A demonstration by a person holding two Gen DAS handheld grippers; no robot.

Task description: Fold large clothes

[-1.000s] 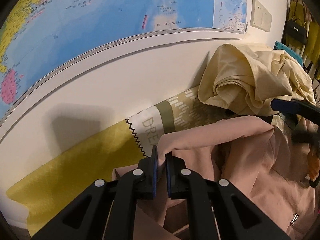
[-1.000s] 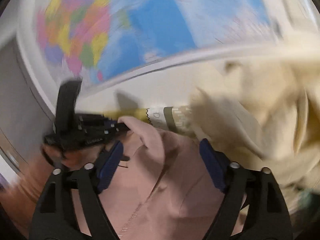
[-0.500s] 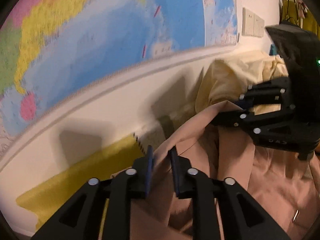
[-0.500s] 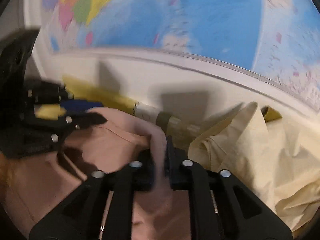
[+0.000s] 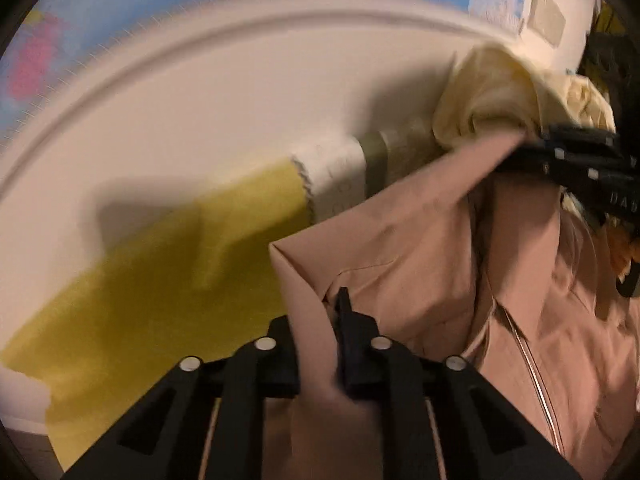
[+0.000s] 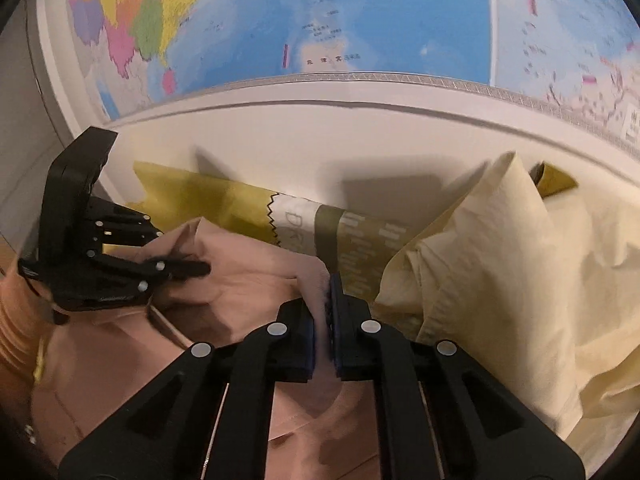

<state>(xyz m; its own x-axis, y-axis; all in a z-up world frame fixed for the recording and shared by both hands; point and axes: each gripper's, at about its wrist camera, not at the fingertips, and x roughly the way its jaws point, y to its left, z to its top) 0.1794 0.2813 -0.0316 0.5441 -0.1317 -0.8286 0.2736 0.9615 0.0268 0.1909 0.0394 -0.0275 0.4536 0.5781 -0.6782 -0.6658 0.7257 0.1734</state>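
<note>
The pink garment [image 5: 432,264] lies bunched on a surface covered by a yellow-green printed cloth [image 5: 168,280], set against a white wall that carries a large world map [image 6: 360,20]. A metal zipper runs down the pink fabric in the left wrist view, to the right of the left gripper.

The left gripper [image 5: 316,332] has its jaws pressed together on a fold of the pink garment; the cloth rises between the 2 fingers and forms a peaked corner just above them. The right gripper [image 6: 322,312] also has its jaws closed on the same garment, pinching a raised ridge of pink fabric between blue-padded fingers [image 6: 306,336]. Each gripper shows in the other's camera: the right one at the far right edge of the left wrist view, gripping a stretched corner of pink cloth, and the left one at the left side of the right wrist view, its fingers clamped on the fabric.

The stretch of pink cloth between the 2 grippers is lifted and wrinkled.

Just beside the pink garment, to the right, a cream-yellow garment [image 6: 500,280] sits in a crumpled heap against the wall, touching the printed cloth beneath it. The left wrist view is blurred, so fine detail on the wall and map there cannot be read.
</note>
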